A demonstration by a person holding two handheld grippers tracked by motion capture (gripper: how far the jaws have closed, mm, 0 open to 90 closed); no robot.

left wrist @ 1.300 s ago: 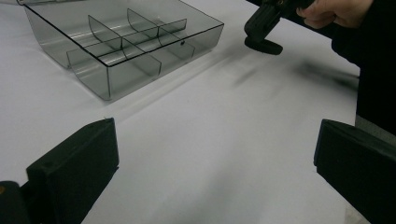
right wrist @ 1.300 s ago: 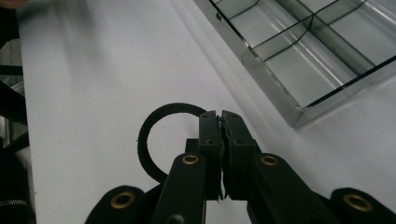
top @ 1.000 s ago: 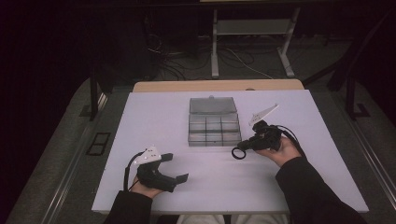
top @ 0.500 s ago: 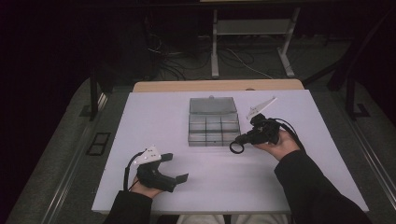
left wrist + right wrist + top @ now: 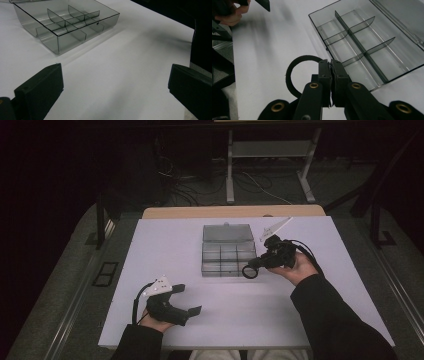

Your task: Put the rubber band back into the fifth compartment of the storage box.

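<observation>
White table (image 5: 225, 320) with a plain matt top, seen from above; a strip of pale wood (image 5: 232, 211) runs along its far edge. The table stands on grey carpet (image 5: 65, 290). On the floor beyond it lie loose cables (image 5: 200, 190) around the legs of a light metal stand (image 5: 230, 175), and the room behind is dark. A dark floor plate (image 5: 106, 274) sits in the carpet left of the table.

Centre, toward the far side: a clear smoky plastic box (image 5: 227, 255), lid folded open away from the person, its tray split by thin dividers into compartments. The compartments look bare in the right gripper view (image 5: 362, 42) and the left gripper view (image 5: 67, 22).

Right: the right gripper (image 5: 257, 262), held in the person's right hand (image 5: 300, 267), is raised off the table just right of the box. Its jaws are pressed together on the rim of a black ring (image 5: 249, 271), which hangs at the box's near right corner; in the right gripper view the ring (image 5: 294, 72) sticks out to the left of the clamped jaws, above the bare tabletop beside the tray.

Near left: the left gripper (image 5: 187, 300) rests low at the near edge, well apart from the box, in the left hand (image 5: 155, 322). Its jaws stand wide apart with nothing between them.

No brand, label or legible writing can be made out on the box, the grippers or the table.
</observation>
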